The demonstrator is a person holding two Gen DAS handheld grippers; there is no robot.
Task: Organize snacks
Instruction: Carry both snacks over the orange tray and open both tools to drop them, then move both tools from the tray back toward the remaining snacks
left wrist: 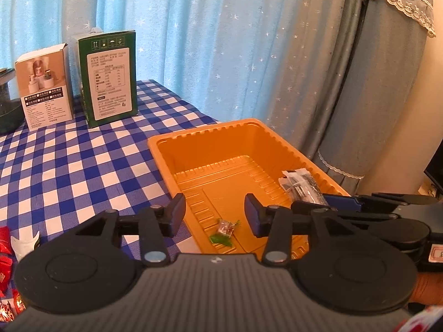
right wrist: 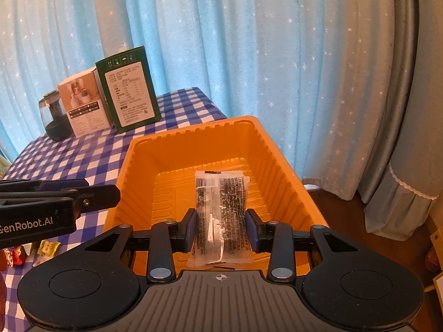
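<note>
An orange plastic tray (left wrist: 210,135) (right wrist: 193,141) sits on the blue checked tablecloth near the table's right edge. My left gripper (left wrist: 214,215) is open and empty, hovering over the tray's near left part. A small green-wrapped candy (left wrist: 224,231) lies on the tray floor below it. My right gripper (right wrist: 220,231) is shut on a clear snack packet with dark print (right wrist: 220,210), held over the tray's near side. The packet also shows in the left wrist view (left wrist: 300,186).
A green carton (left wrist: 109,78) (right wrist: 128,87), a white product box (left wrist: 45,85) (right wrist: 83,99) and a dark glass pot (right wrist: 52,119) stand at the table's back. Red-wrapped candies (left wrist: 5,262) and a yellow-green candy (right wrist: 48,247) lie left of the tray. Curtains hang behind.
</note>
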